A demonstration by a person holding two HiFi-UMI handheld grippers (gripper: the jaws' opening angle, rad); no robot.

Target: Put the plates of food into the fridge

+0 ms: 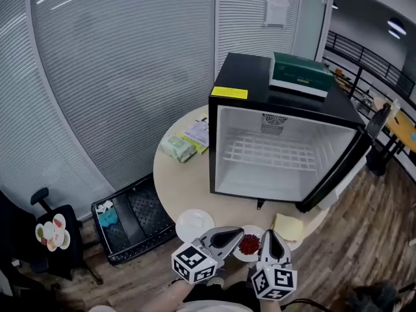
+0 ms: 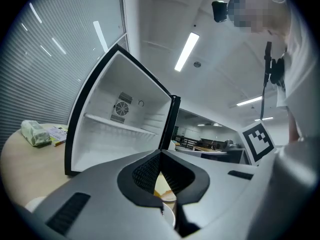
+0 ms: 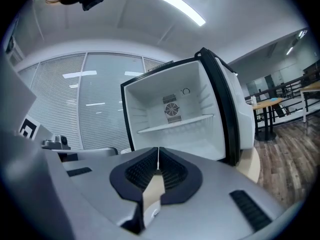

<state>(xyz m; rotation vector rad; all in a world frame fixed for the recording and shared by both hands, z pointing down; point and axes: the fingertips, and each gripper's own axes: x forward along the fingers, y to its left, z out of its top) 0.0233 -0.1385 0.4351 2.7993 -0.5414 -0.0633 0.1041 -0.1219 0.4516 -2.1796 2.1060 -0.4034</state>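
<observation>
A small white plate of red food (image 1: 249, 244) hangs over the near edge of the round table (image 1: 188, 181). My left gripper (image 1: 239, 234) is shut on its left rim and my right gripper (image 1: 269, 234) on its right rim. The left gripper view has its jaws (image 2: 161, 153) closed, with a strip of white plate rim (image 2: 168, 216) below them. In the right gripper view the jaws (image 3: 158, 149) are closed too, over the plate rim (image 3: 150, 211). The black fridge (image 1: 279, 148) stands ahead with its door (image 1: 338, 174) swung open to the right. Its white inside (image 3: 175, 114) holds only a wire shelf.
An empty white plate (image 1: 194, 225) lies left of the held one and a yellow item (image 1: 289, 227) to its right. A green bundle (image 1: 177, 148) and booklets (image 1: 197, 134) sit left of the fridge. A green box (image 1: 300, 73) rests on top. A black crate (image 1: 130, 220) stands on the floor.
</observation>
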